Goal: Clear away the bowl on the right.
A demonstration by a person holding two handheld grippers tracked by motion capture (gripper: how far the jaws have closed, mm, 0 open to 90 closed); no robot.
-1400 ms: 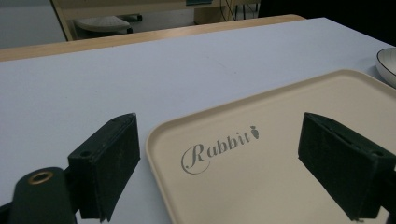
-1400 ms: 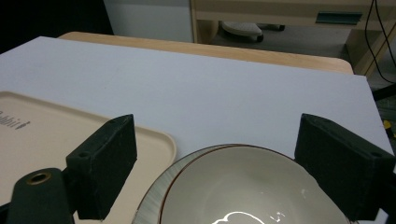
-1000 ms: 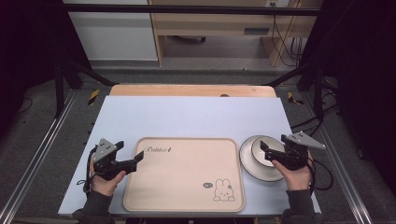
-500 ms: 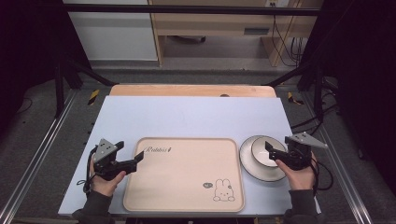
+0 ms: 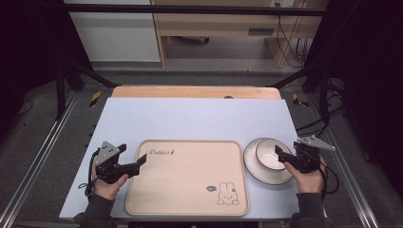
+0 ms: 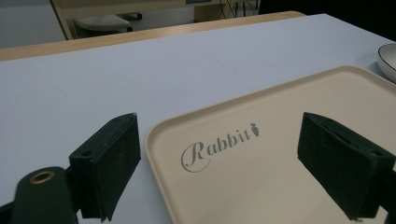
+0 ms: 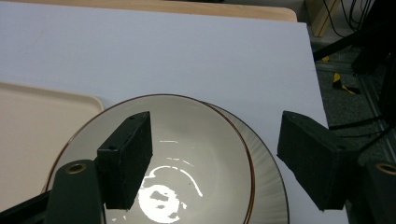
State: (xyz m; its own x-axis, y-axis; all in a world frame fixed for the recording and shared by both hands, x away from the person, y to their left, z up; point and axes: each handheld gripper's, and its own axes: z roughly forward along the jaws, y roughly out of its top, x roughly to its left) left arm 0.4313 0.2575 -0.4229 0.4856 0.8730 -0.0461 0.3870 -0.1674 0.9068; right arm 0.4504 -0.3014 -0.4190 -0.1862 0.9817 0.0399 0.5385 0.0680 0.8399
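A white bowl (image 5: 267, 153) with a brown rim (image 7: 187, 140) sits on a ribbed white plate (image 5: 263, 176) (image 7: 268, 186) at the right of the table. My right gripper (image 5: 281, 157) (image 7: 215, 135) hangs over the bowl's right side. One jaw is inside the bowl and the other outside over the plate. Its jaws have just been closing, with the rim between them, but the pads do not touch it. A beige rabbit tray (image 5: 185, 180) (image 6: 280, 107) (image 7: 37, 126) lies in the middle. My left gripper (image 5: 134, 164) (image 6: 224, 140) stands open astride the tray's left corner.
The pale blue table top (image 5: 190, 118) stretches bare behind the tray to a wooden strip (image 5: 190, 91) at the far edge. The plate lies close to the tray's right edge. Black frame rails (image 5: 43, 156) run along both sides of the table.
My right gripper has shifted slightly toward the near right over the bowl's rim, and its jaws look a little narrower. The left gripper has stayed where it was.
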